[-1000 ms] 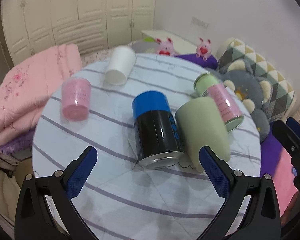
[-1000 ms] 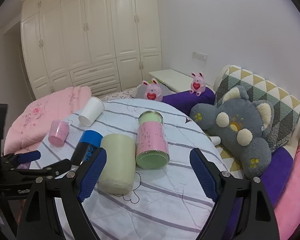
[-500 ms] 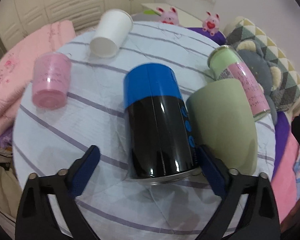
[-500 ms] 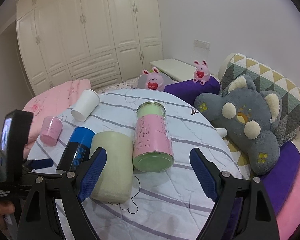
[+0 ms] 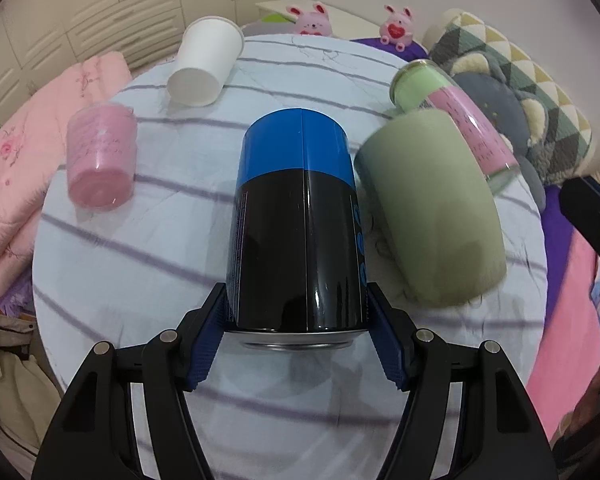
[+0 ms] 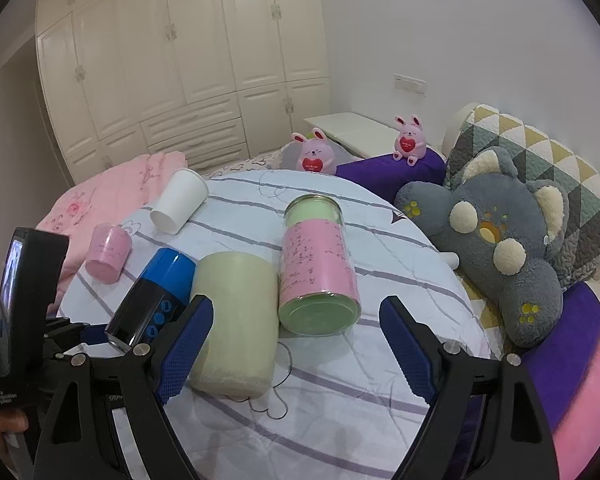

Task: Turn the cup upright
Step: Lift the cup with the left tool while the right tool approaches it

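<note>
A black cup with a blue band (image 5: 298, 220) lies on its side on the striped round table (image 5: 140, 240). My left gripper (image 5: 296, 344) is shut on its metal-rimmed near end, one pad on each side. In the right wrist view the same cup (image 6: 152, 300) lies at the left with the left gripper around it. My right gripper (image 6: 296, 348) is open and empty, above the table's near edge, in front of a pale green cup (image 6: 234, 324).
On the table, all on their sides, lie the pale green cup (image 5: 428, 208), a pink-and-green jar (image 5: 456, 116), a pink cup (image 5: 100, 160) and a white paper cup (image 5: 206, 66). A grey plush (image 6: 500, 248) and a pink blanket (image 5: 12, 160) flank the table.
My left gripper moved forward and down over the black-and-blue cup and closed on its near end. My right gripper stayed open, nearly still.
</note>
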Action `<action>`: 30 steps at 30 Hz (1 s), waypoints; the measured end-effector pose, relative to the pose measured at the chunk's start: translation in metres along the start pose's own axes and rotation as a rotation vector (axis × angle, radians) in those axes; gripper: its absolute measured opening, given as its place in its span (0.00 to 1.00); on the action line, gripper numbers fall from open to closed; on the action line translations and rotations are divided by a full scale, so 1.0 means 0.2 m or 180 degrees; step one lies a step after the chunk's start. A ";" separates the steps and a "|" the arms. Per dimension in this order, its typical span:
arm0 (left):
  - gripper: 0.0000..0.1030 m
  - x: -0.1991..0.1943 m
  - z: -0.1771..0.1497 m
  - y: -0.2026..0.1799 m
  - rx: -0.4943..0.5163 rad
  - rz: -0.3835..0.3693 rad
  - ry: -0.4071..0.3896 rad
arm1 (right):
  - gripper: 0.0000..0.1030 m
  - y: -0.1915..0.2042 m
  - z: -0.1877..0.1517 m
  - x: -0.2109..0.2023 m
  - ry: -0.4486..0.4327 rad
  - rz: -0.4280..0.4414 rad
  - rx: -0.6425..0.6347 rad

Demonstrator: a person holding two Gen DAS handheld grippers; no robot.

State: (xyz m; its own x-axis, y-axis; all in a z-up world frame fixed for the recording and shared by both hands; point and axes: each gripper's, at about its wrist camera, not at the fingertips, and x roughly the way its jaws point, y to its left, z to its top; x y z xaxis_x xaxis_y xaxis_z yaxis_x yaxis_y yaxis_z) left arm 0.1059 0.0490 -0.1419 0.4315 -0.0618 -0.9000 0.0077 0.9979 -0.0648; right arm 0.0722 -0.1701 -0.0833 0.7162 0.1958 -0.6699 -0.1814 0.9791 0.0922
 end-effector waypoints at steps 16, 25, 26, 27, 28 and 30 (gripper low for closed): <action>0.74 -0.17 -0.30 0.08 0.0105 -0.0121 -0.0118 | 0.83 0.21 -0.13 -0.05 0.0174 0.0045 -0.0154; 0.97 -0.29 -0.36 0.12 0.0155 -0.0141 -0.0290 | 0.83 0.30 -0.14 -0.04 0.0485 0.0541 0.0221; 0.97 -0.30 -0.37 0.13 0.0156 -0.0114 -0.0290 | 0.83 0.31 -0.14 -0.03 0.0531 0.0604 0.0274; 0.97 -0.31 -0.37 0.14 0.0147 -0.0083 -0.0302 | 0.83 0.33 -0.14 -0.02 0.0589 0.0654 0.0323; 0.97 -0.33 -0.38 0.16 0.0123 -0.0060 -0.0318 | 0.83 0.34 -0.14 -0.01 0.0653 0.0709 0.0379; 0.97 -0.35 -0.39 0.19 0.0083 -0.0044 -0.0332 | 0.83 0.36 -0.14 0.03 0.0796 0.0829 0.0500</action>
State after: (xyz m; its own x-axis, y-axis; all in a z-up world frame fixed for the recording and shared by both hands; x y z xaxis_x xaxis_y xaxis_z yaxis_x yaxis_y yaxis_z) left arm 0.0056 0.0903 -0.1141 0.5227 -0.0744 -0.8493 0.0373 0.9972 -0.0644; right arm 0.0451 -0.1000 -0.1012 0.4700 0.4381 -0.7663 -0.2161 0.8988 0.3814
